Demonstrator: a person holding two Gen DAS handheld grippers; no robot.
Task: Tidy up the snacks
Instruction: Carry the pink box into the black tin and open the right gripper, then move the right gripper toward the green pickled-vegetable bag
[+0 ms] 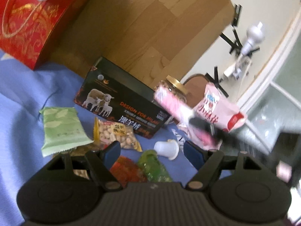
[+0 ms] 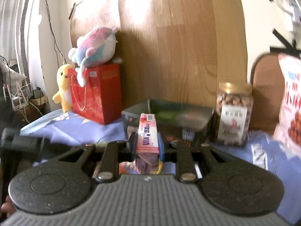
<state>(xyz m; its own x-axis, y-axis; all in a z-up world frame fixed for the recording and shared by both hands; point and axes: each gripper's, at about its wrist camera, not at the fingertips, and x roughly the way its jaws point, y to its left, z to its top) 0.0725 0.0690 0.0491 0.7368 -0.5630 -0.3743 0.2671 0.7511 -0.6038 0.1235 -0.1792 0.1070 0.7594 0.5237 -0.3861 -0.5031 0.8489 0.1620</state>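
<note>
My right gripper is shut on a narrow pink snack box, held off the blue cloth in front of an open black box. The left wrist view shows that pink box blurred in the air, right of the black box with the sheep picture. My left gripper is open low over the cloth, its pads touching nothing. Between and below its fingers lie an orange packet, a green jelly packet and a small white cup. A peanut bag and a pale green packet lie to the left.
A gold-lidded nut jar stands right of the black box, with a tall pink snack bag beyond it. A red gift bag carrying a plush toy stands at the back left beside a yellow plush. A wooden board closes the back.
</note>
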